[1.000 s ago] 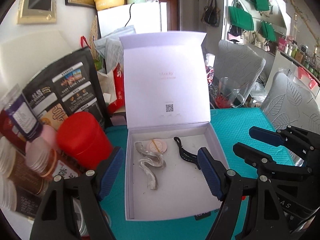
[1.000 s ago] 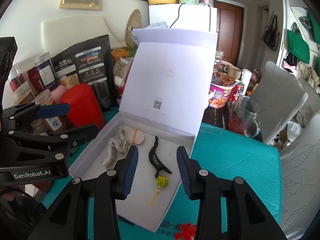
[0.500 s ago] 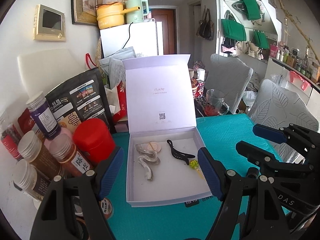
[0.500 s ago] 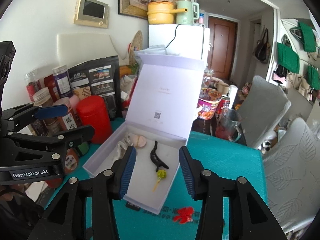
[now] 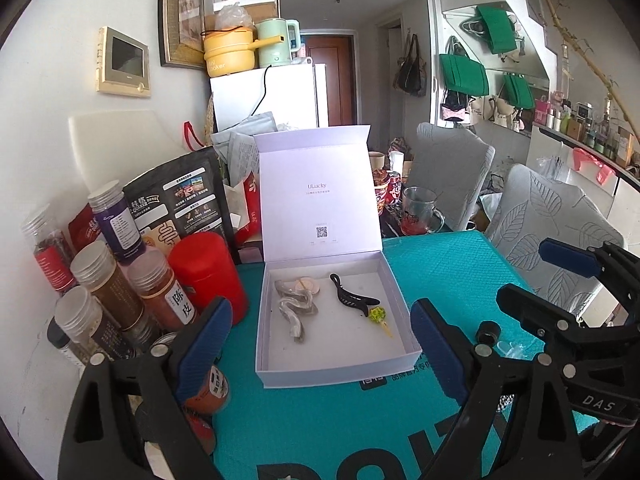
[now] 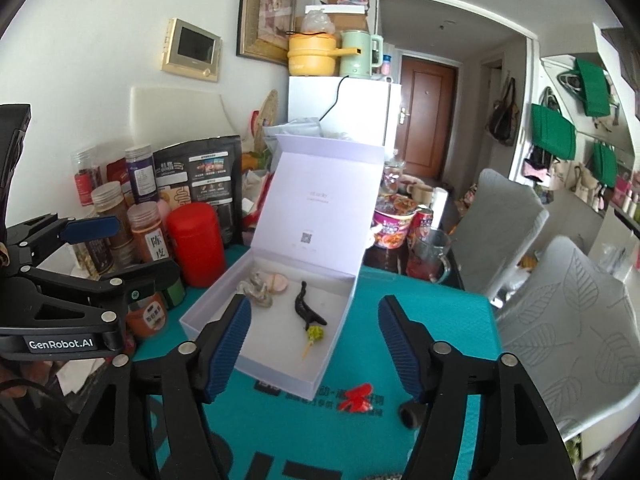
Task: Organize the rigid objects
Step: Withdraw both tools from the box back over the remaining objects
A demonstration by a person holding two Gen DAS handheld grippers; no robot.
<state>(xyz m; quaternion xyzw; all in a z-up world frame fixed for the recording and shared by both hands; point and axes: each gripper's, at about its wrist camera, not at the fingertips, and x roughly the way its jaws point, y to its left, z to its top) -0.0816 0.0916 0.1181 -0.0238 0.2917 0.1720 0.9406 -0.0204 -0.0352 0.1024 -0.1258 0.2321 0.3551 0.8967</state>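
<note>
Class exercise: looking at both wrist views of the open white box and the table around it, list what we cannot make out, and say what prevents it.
- Small black cylinder: right wrist view, partly behind a gripper finger; kind unclear.
- Red mark on the teal mat: right wrist view, blurred.
- Print and QR code inside the box lid: too small to read.
- Jars at left: left wrist view, lower ones hidden by the left gripper.

"ULucky" stands on the white box lid (image 5: 318,188); "GenRobot.AI" on the left gripper (image 6: 60,344), lower left; "陈皮" on a spice jar (image 5: 182,304); "DAS" on the right gripper (image 5: 598,402).
</note>
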